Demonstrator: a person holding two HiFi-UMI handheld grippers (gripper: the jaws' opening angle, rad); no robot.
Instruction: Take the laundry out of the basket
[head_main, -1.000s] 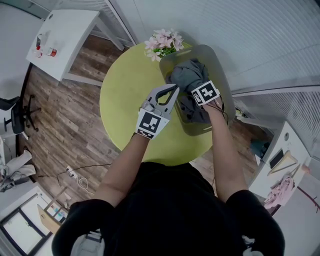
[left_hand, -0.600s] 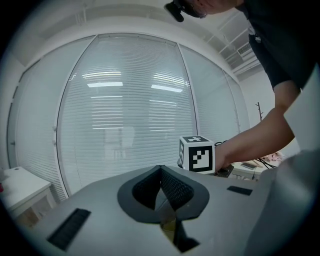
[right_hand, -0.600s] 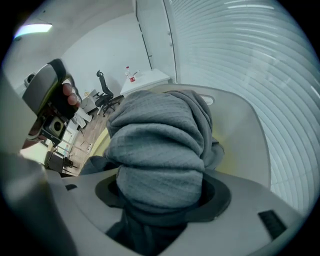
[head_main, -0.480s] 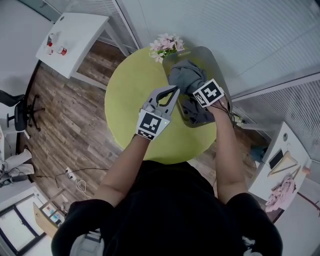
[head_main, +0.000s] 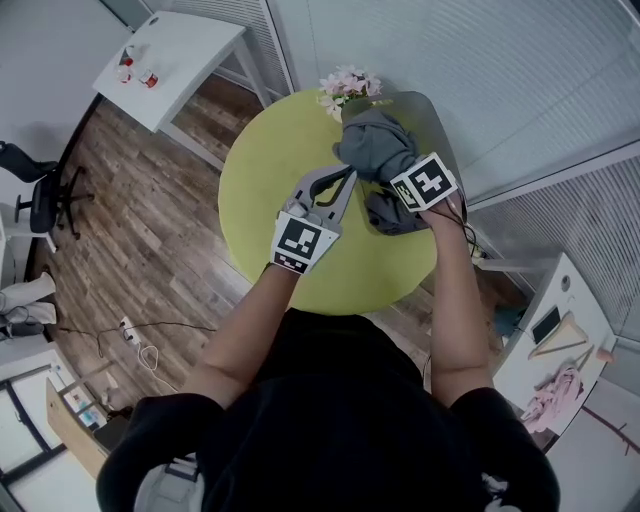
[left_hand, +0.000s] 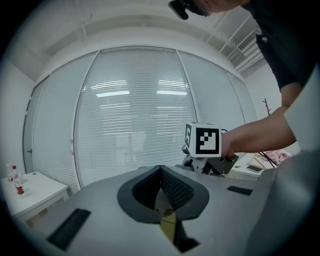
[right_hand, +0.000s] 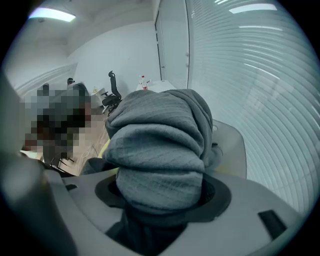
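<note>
Head view: the right gripper (head_main: 402, 178) clamps a bunched grey cloth garment (head_main: 375, 145) over the grey plastic laundry basket (head_main: 443, 135) on the round yellow-green table (head_main: 265, 200). The left gripper (head_main: 342, 183) lies just beside the garment.
Left gripper view: jaws together, nothing between them.
Right gripper view: the garment (right_hand: 160, 150) fills the jaws, gripped from both sides.
</note>
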